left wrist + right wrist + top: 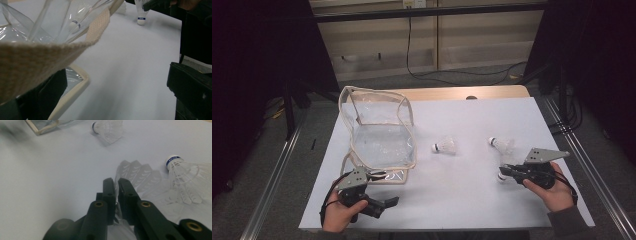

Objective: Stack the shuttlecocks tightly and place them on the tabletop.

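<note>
— Looking down, we see the counter [462, 190] covered by a white sheet, with a strip of bare wood at its far edge. Grey floor lies around it, a black cable [432, 75] trails by the pale back wall, and both sides are dark.

— Our right tongs [116, 183] are clenched on a shuttlecock [140, 173], pinching its feathered skirt near the counter's right edge. Two other shuttlecocks lie close: one [186, 178] just beside, one [107, 127] farther off (toward the middle).

— Our left tongs [372, 176] sit at the near rim of the clear bag [382, 135]; its beige trim [37, 57] crosses one jaw, but we cannot tell whether they grip it.
</note>
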Demonstrator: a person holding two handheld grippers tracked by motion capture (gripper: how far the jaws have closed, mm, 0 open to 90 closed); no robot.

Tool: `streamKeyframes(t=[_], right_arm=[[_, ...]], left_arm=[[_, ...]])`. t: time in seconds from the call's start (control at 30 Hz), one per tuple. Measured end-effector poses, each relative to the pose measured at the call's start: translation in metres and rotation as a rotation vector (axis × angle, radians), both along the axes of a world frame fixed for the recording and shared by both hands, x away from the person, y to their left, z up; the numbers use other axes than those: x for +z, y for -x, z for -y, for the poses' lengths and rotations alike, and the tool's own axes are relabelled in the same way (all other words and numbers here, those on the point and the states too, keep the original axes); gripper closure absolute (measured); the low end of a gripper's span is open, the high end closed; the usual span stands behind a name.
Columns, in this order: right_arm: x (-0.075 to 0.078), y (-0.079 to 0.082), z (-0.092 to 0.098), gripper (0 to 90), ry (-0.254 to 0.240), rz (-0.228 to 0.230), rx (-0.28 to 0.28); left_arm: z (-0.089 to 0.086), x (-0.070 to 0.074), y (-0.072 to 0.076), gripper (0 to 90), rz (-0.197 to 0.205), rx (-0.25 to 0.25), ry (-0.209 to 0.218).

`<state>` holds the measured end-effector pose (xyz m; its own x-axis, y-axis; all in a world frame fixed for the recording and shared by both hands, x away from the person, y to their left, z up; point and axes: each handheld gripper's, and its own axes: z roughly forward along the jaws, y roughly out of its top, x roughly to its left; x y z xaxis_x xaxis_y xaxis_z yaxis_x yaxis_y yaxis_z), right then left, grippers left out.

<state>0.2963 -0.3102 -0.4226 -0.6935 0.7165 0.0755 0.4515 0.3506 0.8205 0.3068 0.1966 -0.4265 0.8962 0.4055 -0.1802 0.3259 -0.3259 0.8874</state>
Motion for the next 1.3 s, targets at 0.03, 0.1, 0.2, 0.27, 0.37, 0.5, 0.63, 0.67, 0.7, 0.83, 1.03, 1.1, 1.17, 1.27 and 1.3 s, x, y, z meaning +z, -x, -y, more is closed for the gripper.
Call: streamKeyframes(t=[0.03,0.1,0.2,0.27,0.37,0.5,0.63,0.67,0.7,0.83,1.03,1.1,1.17,1.27,1.3], right_arm=[[0.001,0.000,0.000,87.9,-0.007,-0.002,0.000],[0.002,0.001,0.000,89.4,-0.014,0.002,-0.004],[0.005,0.001,0.000,89.9,-0.038,0.019,-0.015],[0.007,0.000,-0.002,90.0,-0.044,0.029,-0.019],[0.008,-0.001,-0.009,90.0,-0.054,0.040,-0.012],[0.005,-0.007,-0.024,90.0,-0.044,0.055,0.000],[0.001,-0.014,-0.041,90.0,-0.045,0.063,0.001],[0.000,-0.015,-0.044,90.0,-0.048,0.066,0.000],[-0.001,-0.016,-0.047,90.0,-0.051,0.071,-0.005],[-0.005,-0.021,-0.055,90.0,-0.063,0.074,-0.009],[-0.010,-0.023,-0.057,90.0,-0.057,0.068,-0.014],[-0.012,-0.023,-0.057,90.0,-0.053,0.054,-0.003],[-0.012,-0.022,-0.056,89.9,-0.052,0.053,-0.004],[-0.012,-0.020,-0.054,89.5,-0.050,0.050,-0.003],[-0.012,-0.019,-0.053,89.1,-0.051,0.045,-0.004]], left_arm=[[0.000,0.000,0.000,2.9,0.000,0.000,-0.003],[0.000,0.000,0.000,2.9,0.001,-0.002,-0.002],[0.000,0.000,0.000,3.0,0.000,-0.001,-0.001],[0.000,0.000,0.000,3.0,-0.002,0.001,0.000],[0.000,0.000,0.000,3.0,-0.002,0.001,0.001],[0.000,0.000,0.000,3.0,-0.002,-0.002,0.000],[0.000,0.000,0.000,3.4,-0.001,-0.005,0.002],[-0.001,0.000,0.000,3.4,-0.001,-0.004,0.001],[-0.001,0.000,0.000,3.4,0.000,-0.005,-0.002],[-0.001,0.000,0.000,3.3,0.000,-0.006,-0.003],[-0.001,0.000,0.000,3.3,-0.001,-0.005,-0.003],[-0.001,0.000,0.000,3.3,-0.001,-0.004,-0.003],[0.000,0.000,0.000,3.3,0.000,-0.005,-0.001],[0.000,0.000,0.000,3.4,-0.001,-0.003,0.001],[0.000,0.000,0.000,3.3,-0.001,-0.003,0.001]])
